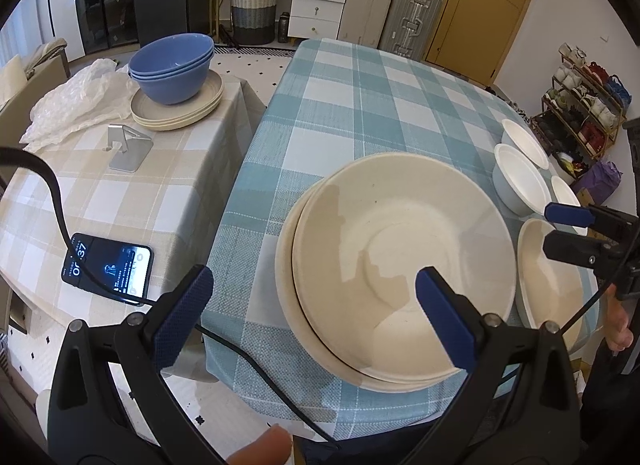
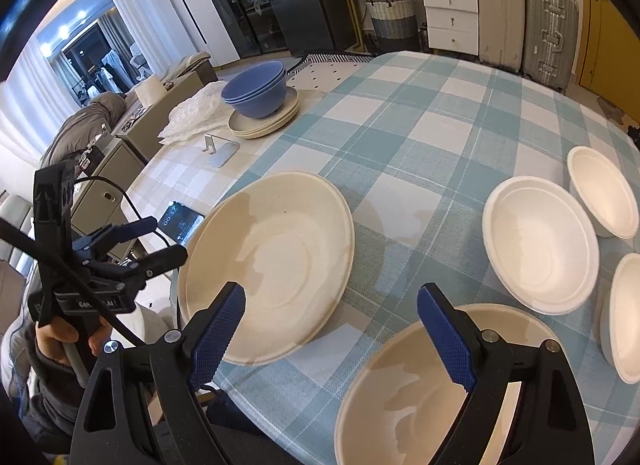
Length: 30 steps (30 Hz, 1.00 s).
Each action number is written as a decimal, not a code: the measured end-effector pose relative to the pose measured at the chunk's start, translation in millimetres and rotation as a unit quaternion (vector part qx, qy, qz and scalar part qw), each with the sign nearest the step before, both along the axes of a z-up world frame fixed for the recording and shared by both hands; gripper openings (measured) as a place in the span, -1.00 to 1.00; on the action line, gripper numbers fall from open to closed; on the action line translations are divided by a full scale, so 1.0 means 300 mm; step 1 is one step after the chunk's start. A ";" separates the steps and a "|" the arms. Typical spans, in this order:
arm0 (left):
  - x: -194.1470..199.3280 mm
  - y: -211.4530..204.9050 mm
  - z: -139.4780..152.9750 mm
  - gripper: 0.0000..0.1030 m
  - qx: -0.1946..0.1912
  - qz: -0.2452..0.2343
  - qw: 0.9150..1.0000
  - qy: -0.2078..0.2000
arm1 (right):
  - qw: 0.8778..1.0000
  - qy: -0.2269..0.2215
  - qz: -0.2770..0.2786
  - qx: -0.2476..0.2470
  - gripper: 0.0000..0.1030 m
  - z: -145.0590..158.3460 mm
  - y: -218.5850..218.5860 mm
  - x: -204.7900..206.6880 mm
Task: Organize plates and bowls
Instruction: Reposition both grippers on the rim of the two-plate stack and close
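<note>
Both grippers wide open, holding nothing: left gripper [image 1: 314,313] above the near left corner of the table [image 1: 360,97], over stacked plates [image 1: 400,249]; right gripper [image 2: 332,329] above the near edge, over a single plate [image 2: 408,397]. White bowls [image 2: 540,245] along the right edge.

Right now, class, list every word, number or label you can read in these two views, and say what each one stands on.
"37", after two digits cut by the cable: the lit screen of the black smartphone on the beige checked tablecloth.
"Gen", then letters hidden by a cable, ending "AI": white lettering on the black left gripper body.
The small lines on the phone screen are too blurred to read.
</note>
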State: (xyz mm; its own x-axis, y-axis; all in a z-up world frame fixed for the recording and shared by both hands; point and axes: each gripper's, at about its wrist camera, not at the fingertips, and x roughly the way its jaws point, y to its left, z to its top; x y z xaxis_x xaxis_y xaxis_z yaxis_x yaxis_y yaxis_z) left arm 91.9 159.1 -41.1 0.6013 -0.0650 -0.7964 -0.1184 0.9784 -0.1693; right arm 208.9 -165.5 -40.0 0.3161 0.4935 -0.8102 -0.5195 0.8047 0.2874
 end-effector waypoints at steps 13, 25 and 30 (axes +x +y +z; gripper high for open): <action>0.072 0.027 -0.103 0.96 0.000 0.009 0.999 0.032 | 0.999 0.044 0.002 -0.026 0.74 -0.116 0.060 0.113; 0.115 0.021 -0.155 0.96 -0.018 0.004 0.999 0.044 | 0.997 0.070 0.020 -0.024 0.63 -0.165 0.132 0.121; 0.128 0.005 -0.167 0.95 -0.021 0.000 0.999 0.045 | 0.996 0.081 0.030 -0.028 0.48 -0.192 0.156 0.115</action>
State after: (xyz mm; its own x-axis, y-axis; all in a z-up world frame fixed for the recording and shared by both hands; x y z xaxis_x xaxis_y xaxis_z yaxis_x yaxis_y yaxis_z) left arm 130.2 160.6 -91.2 0.5279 -0.0988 -0.8435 -0.1349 0.9708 -0.1982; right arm 243.4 -118.9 -97.6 0.1508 0.4609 -0.8746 -0.5179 0.7904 0.3272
